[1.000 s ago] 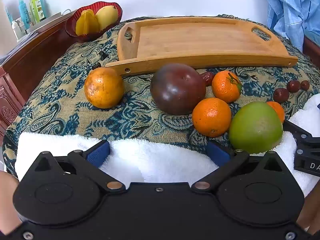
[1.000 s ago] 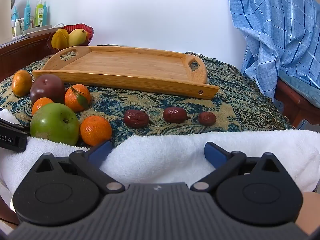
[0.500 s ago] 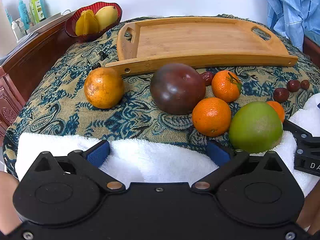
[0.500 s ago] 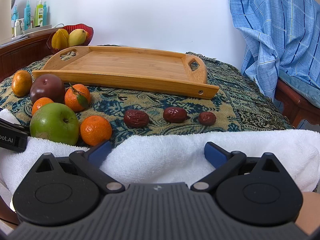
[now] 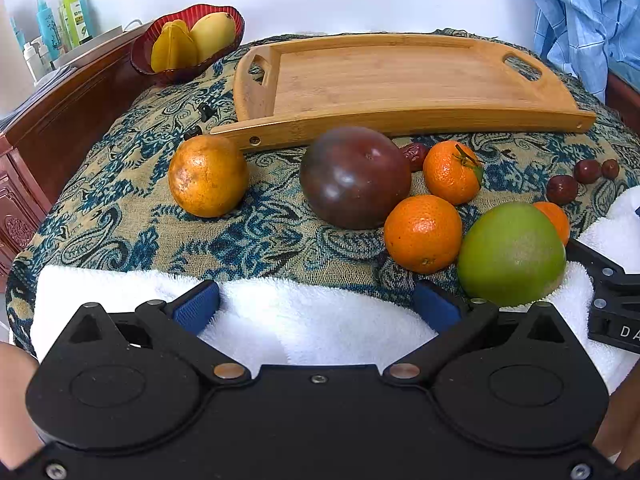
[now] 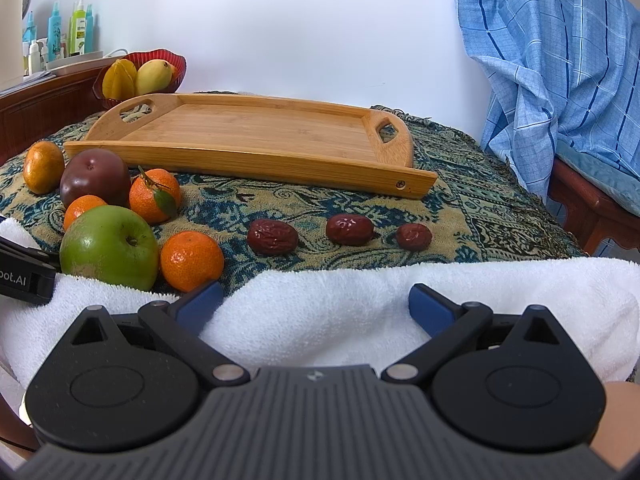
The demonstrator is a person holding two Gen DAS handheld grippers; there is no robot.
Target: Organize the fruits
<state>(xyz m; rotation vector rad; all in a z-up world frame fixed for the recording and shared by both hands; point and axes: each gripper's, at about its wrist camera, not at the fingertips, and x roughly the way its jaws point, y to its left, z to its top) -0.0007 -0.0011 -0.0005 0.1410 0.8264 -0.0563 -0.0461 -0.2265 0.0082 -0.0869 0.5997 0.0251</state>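
Observation:
An empty bamboo tray (image 5: 400, 80) (image 6: 256, 132) lies at the back of the patterned cloth. In front of it lie a speckled orange (image 5: 208, 176), a dark purple fruit (image 5: 354, 178), several mandarins (image 5: 422, 234), a green apple (image 5: 512, 254) (image 6: 108, 246) and red dates (image 6: 272, 236). My left gripper (image 5: 316, 312) is open and empty over the white towel (image 5: 300, 320), near side of the fruit. My right gripper (image 6: 316, 306) is open and empty over the towel, before the dates.
A red bowl (image 5: 144, 60) with a starfruit and a mango stands at the back left by a wooden cabinet (image 5: 60, 120) with bottles. A blue checked cloth (image 6: 552, 60) hangs over a chair at the right.

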